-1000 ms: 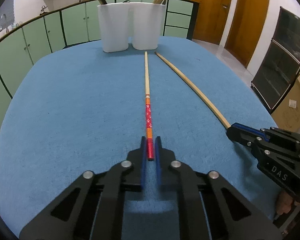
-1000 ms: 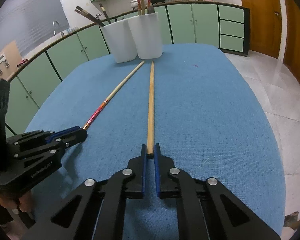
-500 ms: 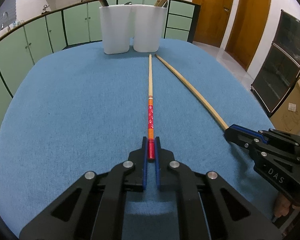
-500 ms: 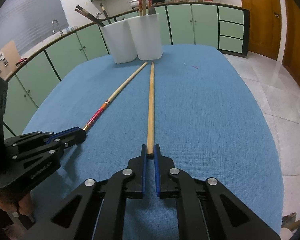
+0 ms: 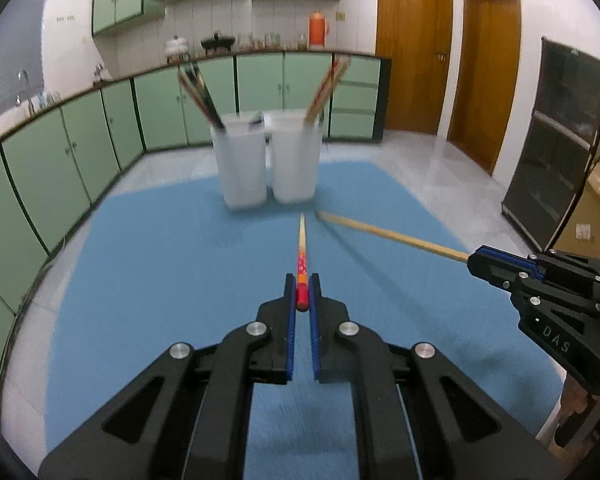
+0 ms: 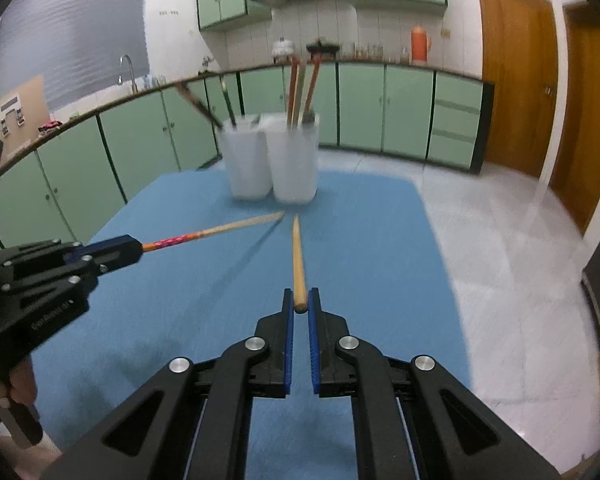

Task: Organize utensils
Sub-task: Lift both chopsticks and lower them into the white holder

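Note:
My left gripper (image 5: 302, 294) is shut on the red end of a red-patterned chopstick (image 5: 302, 264), lifted off the blue table (image 5: 160, 272) and pointing at the holders. My right gripper (image 6: 300, 304) is shut on the thick end of a plain wooden chopstick (image 6: 298, 260), also in the air. Each gripper shows in the other's view: the right gripper (image 5: 476, 264) with the plain chopstick (image 5: 392, 236), the left gripper (image 6: 134, 250) with the red-patterned chopstick (image 6: 204, 234). Two white holders, a left holder (image 5: 242, 168) and a right holder (image 5: 294, 160), stand at the far end, each with several utensils.
Green cabinets (image 5: 60, 152) run behind and left of the table. Wooden doors (image 5: 488, 68) and a dark glass cabinet (image 5: 560, 140) are to the right. A hand (image 6: 16, 392) holds the left gripper's handle. Tiled floor (image 6: 500, 240) lies past the table's right edge.
Both grippers have risen and tipped up, lifting the two chopsticks off the table. The holders now sit lower in both views and the chopsticks look shorter.

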